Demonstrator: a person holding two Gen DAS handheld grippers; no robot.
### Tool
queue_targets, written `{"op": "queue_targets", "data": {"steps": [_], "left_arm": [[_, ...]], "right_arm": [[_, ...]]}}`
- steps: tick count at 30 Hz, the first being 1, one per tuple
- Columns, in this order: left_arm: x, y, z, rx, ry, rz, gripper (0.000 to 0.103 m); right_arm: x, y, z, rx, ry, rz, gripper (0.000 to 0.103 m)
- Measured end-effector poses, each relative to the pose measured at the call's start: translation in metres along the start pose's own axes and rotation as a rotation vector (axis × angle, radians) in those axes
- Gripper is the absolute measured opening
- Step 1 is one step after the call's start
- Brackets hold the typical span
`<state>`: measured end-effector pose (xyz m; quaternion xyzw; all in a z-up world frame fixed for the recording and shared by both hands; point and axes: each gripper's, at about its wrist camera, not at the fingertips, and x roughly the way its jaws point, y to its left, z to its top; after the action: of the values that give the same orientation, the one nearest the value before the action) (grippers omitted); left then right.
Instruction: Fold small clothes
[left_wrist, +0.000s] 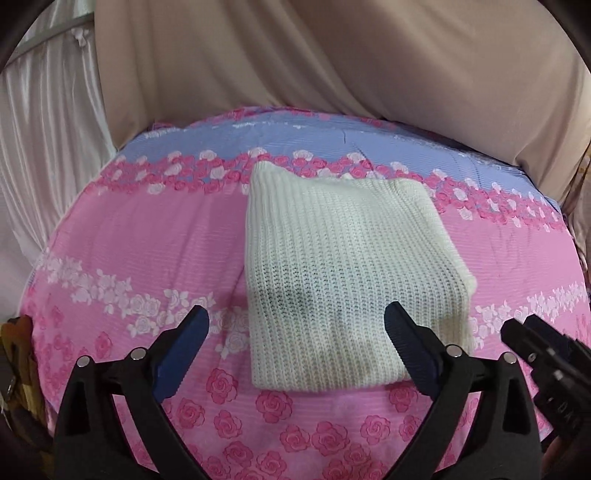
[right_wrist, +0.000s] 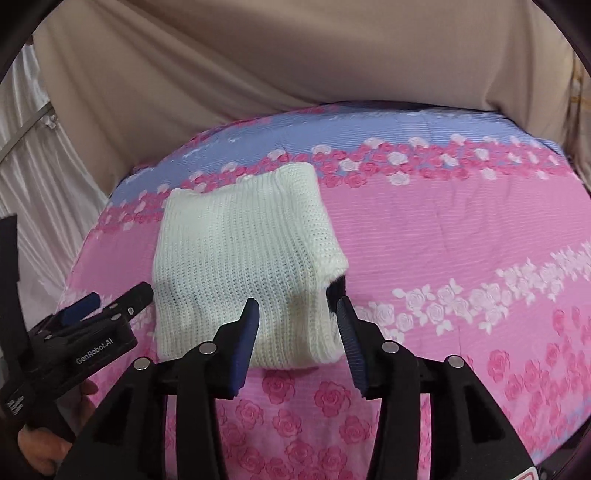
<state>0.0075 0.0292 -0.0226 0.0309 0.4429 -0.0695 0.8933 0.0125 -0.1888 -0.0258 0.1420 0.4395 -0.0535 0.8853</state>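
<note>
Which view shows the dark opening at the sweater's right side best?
The right wrist view. There the dark gap shows between the layers of the folded sweater, just past the open right gripper. In the left wrist view the sweater shows only its top and the gap is hidden.

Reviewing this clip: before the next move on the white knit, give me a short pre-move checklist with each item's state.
1. Left gripper open, holding nothing: ok.
2. Right gripper open, holding nothing: ok.
3. White knit garment folded into a compact rectangle, lying flat on the floral sheet: ok.
4. Dark patch at the garment's right edge, maybe an opening or something tucked in: cannot tell.
5. Sheet around the garment free of other items: ok.
6. Whether another fold is needed: cannot tell.
</note>
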Motion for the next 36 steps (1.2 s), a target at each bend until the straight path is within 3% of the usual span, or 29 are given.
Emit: {"op": "queue_targets", "data": {"steps": [4,12,36], "left_arm": [[-0.012,-0.004,-0.011,0.023,-0.021,0.020,0.094],[-0.026,-0.013,-0.034,0.025,-0.035,0.052,0.094],[-0.047,-0.021,-0.049,0.036,-0.059,0.068,0.094]], "right_arm": [[-0.004,0.015,-0.013,-0.013,-0.010,-0.048,0.050],[-0.014,0.017,-0.029,-0.023,-0.018,-0.061,0.055],[-0.035,0.016,-0.044,-0.015,-0.032,-0.091,0.056]]}}
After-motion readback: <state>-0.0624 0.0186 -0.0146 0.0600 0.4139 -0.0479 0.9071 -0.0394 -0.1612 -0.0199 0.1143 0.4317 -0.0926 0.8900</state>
